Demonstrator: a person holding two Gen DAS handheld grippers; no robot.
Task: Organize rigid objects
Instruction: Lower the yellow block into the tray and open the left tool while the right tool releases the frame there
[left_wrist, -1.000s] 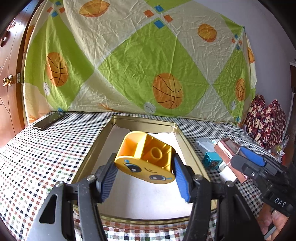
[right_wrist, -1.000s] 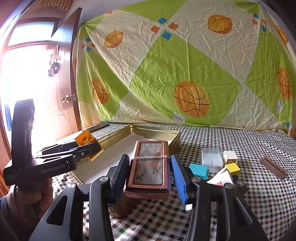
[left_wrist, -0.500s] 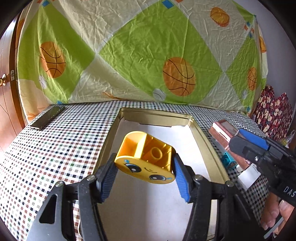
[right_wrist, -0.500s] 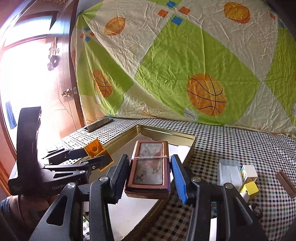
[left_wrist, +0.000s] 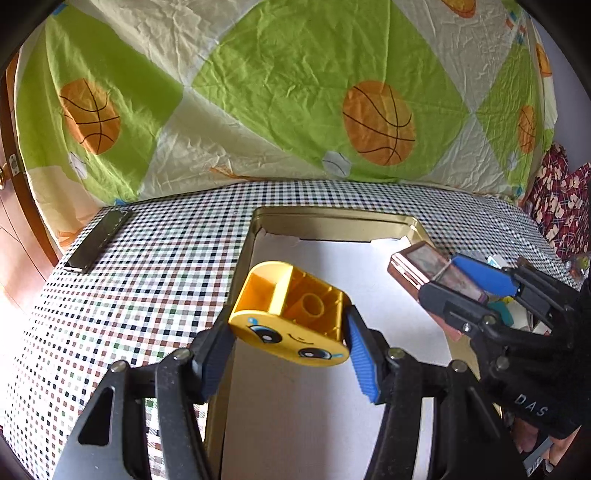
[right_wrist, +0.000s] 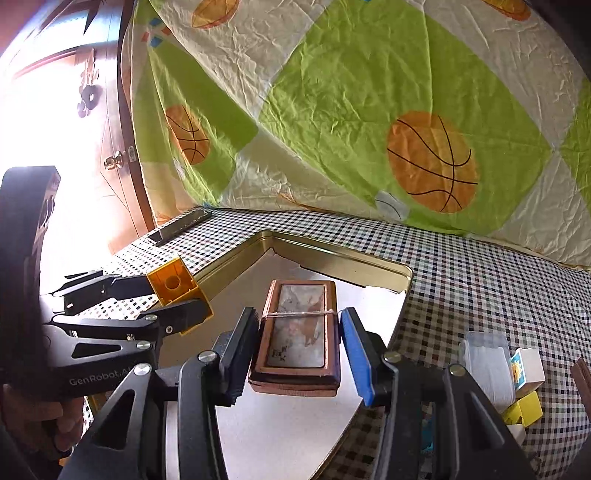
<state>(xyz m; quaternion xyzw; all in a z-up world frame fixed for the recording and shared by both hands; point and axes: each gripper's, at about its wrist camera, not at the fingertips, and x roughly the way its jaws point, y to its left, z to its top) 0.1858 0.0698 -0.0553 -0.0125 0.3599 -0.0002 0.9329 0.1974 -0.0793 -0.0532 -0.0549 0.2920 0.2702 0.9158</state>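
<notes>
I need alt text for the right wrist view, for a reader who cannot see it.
The right gripper holds a brown framed picture over a shallow gold tin tray on a checkered tablecloth. At left, the left gripper holds a yellow block.

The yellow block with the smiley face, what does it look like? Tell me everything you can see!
The yellow block looks like shiny hard plastic. Its rounded front has a cartoon face with two blue eyes and a little smile. Its hollow underside is turned up, showing thin walls and a round tube in the middle. The left gripper pinches it on both sides, tilted, in the air above the gold tin tray. Nothing else touches it.
</notes>
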